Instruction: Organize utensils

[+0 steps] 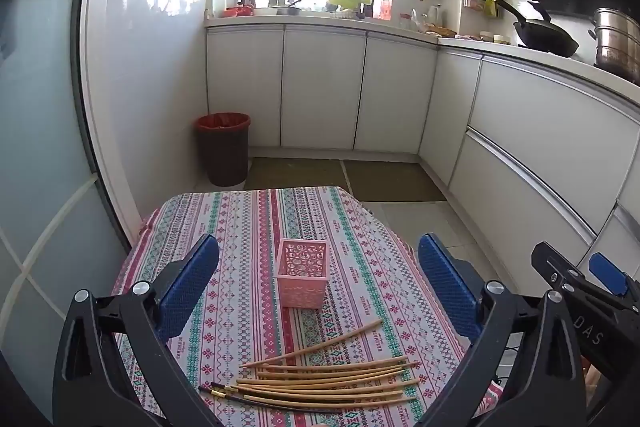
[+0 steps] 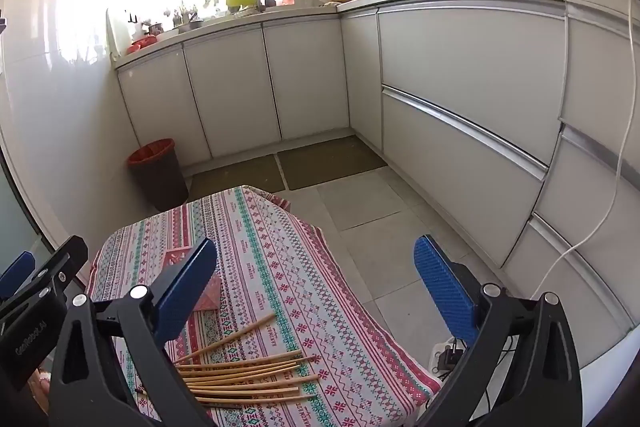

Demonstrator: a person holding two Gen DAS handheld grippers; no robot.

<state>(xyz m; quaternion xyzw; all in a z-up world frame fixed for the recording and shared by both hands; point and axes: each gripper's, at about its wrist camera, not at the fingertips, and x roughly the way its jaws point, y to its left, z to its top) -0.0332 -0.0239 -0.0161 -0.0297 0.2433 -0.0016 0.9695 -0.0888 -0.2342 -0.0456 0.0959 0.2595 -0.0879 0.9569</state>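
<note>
Chopsticks [image 1: 324, 383] lie loose on the cloth-covered counter [image 1: 248, 227], just below and between the fingers of the left tool [image 1: 318, 279], with the pink basket [image 1: 303, 277] beyond them. Both tools, the right tool [image 2: 316, 283] included, gape wide and empty, so the work looks unstarted; the next move calls for lowering one tool and closing on a chopstick.

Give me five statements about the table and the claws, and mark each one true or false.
1. The pink basket stands upright on the patterned tablecloth. True.
2. The chopsticks are already inside the basket. False: they lie loose on the cloth, nearer the camera than the basket.
3. The left claw is open and holds nothing. True.
4. The right claw is shut on a chopstick. False: it is open and empty above the table.
5. A dark bin with a red liner stands on the floor by the cabinets. True.
</note>
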